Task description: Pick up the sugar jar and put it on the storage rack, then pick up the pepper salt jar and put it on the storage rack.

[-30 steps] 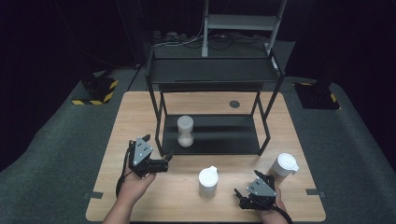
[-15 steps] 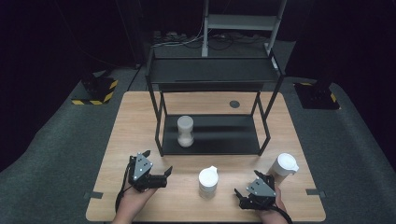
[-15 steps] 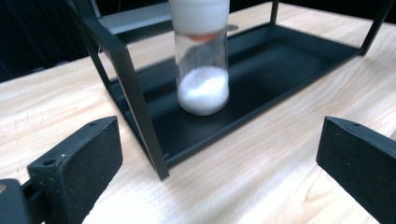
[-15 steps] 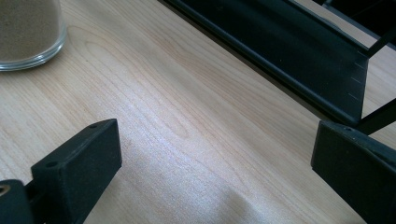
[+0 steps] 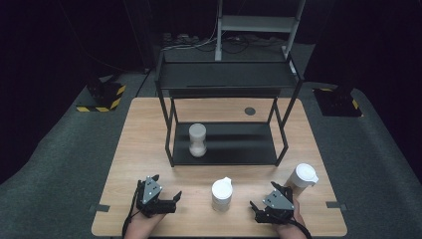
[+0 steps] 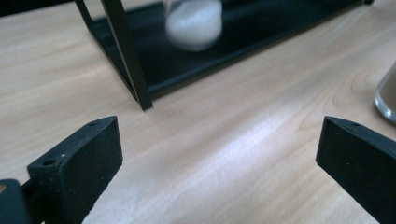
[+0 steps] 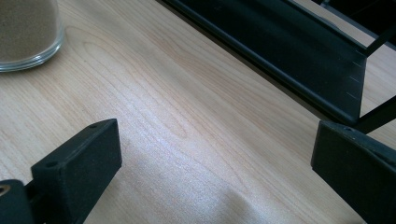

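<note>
On the shelf (image 5: 224,144) one jar (image 5: 197,140) already stands, while two jars (image 5: 222,194) wait beside both wide-spread, empty grippers (image 5: 171,201).

This looks like a lab or recording studio set up for handling trials, not a home. A plain light-wood worktop (image 5: 149,129) stands alone on grey carpet (image 5: 59,164), ringed by black darkness as if curtained off. Yellow-and-black hazard-striped bases (image 5: 102,97) sit on the floor at both far corners, cables (image 5: 199,45) lie loose behind, and a grey metal stand (image 5: 259,22) rises at the back. Small tape marks (image 5: 99,207) flank the worktop's near edge, and a bare black metal rack (image 5: 224,79) stands on it.
</note>
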{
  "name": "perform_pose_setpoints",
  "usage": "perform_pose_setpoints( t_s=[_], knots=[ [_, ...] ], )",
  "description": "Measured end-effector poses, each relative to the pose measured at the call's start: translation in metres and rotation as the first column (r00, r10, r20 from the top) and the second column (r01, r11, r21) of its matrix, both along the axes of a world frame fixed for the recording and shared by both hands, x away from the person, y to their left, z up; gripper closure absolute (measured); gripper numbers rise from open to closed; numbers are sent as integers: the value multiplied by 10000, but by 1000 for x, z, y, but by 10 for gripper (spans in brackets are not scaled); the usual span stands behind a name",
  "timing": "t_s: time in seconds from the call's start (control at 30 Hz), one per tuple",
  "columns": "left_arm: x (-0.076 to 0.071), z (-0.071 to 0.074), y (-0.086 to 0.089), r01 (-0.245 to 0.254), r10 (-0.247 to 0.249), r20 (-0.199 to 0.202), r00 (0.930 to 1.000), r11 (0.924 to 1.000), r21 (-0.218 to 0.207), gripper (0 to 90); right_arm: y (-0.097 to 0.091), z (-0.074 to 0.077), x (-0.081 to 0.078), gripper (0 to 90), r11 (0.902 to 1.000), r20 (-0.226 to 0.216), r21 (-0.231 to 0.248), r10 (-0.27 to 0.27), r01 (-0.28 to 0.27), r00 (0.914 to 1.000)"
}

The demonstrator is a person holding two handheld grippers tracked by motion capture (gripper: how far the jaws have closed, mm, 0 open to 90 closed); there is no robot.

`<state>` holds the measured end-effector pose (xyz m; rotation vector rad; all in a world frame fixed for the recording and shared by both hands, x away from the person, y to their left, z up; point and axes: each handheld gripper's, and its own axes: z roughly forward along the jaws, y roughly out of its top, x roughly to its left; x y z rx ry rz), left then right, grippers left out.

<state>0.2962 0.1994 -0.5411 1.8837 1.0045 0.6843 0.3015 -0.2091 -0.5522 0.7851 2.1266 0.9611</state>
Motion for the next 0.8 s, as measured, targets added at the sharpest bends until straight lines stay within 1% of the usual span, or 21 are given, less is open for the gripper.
perform_pose_setpoints(
  t_s=[0.07, 0.13, 0.17, 0.2, 0.3, 0.37, 0.43, 0.57, 0.7, 0.8],
  knots=[
    [0, -5, -1, 50, -48, -143, 9999, 9999, 134, 7, 0, 0, 0, 12, 10000, -7, 44, -43, 43, 10000],
    [0, -8, -2, 94, -85, -226, 9997, 9992, 400, 7, 0, 0, 1, 12, 10000, -47, 58, -33, 33, 10000],
    [-1, -8, -4, 148, -140, -168, 9998, 9985, 536, 10, 0, 0, 1, 11, 10000, -69, 65, -20, 20, 10000],
    [-2, -8, -5, 168, -162, -103, 9998, 9983, 556, 12, -1, 0, 1, 12, 9999, -80, 99, -33, 33, 10000],
    [-3, -8, -8, 237, -233, -51, 9997, 9962, 840, 12, -1, 0, 0, 12, 9999, -32, 121, -69, 70, 10000],
    [-4, -9, -10, 250, -256, 41, 9997, 9939, 1073, 12, -1, 0, -1, 12, 9999, 39, 91, 76, -77, 10000],
    [-5, -9, -11, 265, -277, 89, 9996, 9926, 1188, 12, -1, 0, -2, 9, 9998, 126, 142, 133, -134, 9998],
    [-5, -9, -14, 308, -319, 59, 9995, 9900, 1380, 12, -3, 1, -3, 7, 9994, 216, 319, 88, -94, 9997],
    [-7, -10, -17, 455, -497, 211, 9985, 9849, 1670, 12, -3, 1, -4, 7, 9995, 335, 288, 105, -115, 9994],
    [-7, -10, -17, 617, -658, 177, 9977, 9828, 1741, 13, -3, 1, -4, 7, 9992, 297, 379, 82, -93, 9995]
  ],
)
